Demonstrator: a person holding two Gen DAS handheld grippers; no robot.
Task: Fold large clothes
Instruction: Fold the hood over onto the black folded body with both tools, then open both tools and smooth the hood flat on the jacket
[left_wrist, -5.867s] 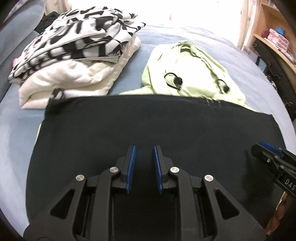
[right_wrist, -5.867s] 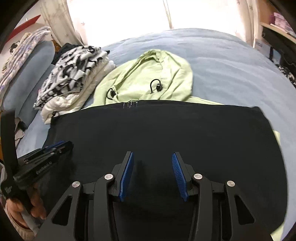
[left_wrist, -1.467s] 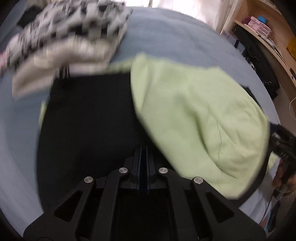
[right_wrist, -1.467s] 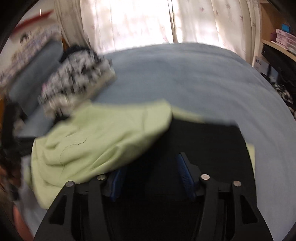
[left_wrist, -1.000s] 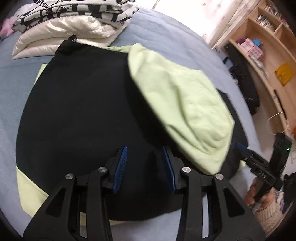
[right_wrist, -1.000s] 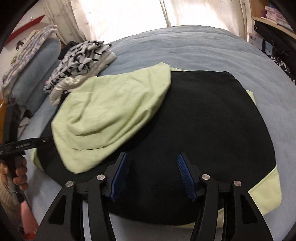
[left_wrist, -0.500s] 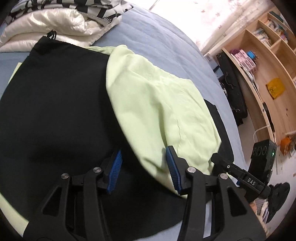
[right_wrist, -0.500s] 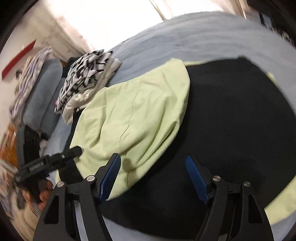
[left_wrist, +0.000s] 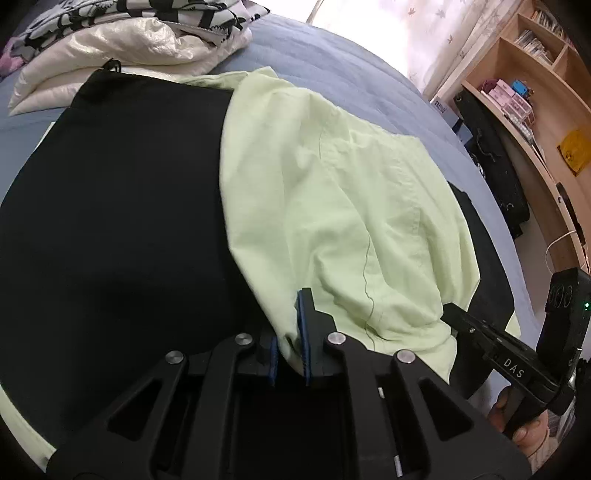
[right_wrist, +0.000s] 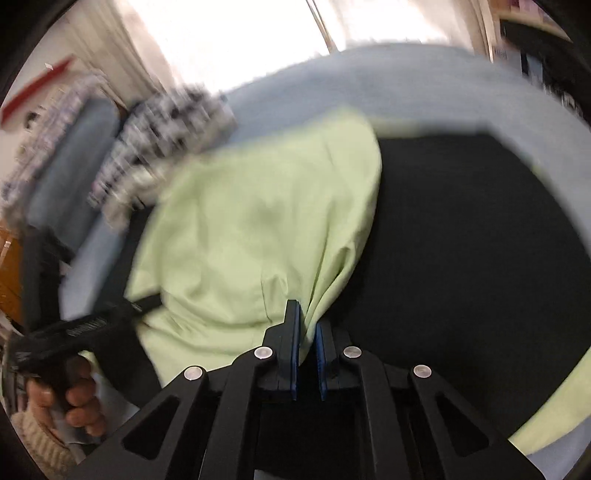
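Observation:
A large black and light green garment lies on the blue bed, its black body (left_wrist: 110, 229) spread flat. Its light green hood (left_wrist: 332, 206) is folded back over the black body and shows in the right wrist view (right_wrist: 251, 229) too. My left gripper (left_wrist: 290, 347) is shut on the near left edge of the hood. My right gripper (right_wrist: 306, 354) is shut on the hood's near right edge. Each gripper also shows in the other's view, the right one (left_wrist: 498, 354) and the left one (right_wrist: 85, 328). The right wrist view is blurred.
A stack of folded clothes, black-and-white patterned on white (left_wrist: 122, 37), sits at the far left of the blue bed (left_wrist: 351, 74). Wooden shelves (left_wrist: 535, 85) and a black bag (left_wrist: 495, 173) stand to the right of the bed. A grey cushion (right_wrist: 66, 177) lies far left.
Both grippers were open above the hood half a second ago. They have moved in on its near edge and shut on it. The right wrist view now blurs with motion.

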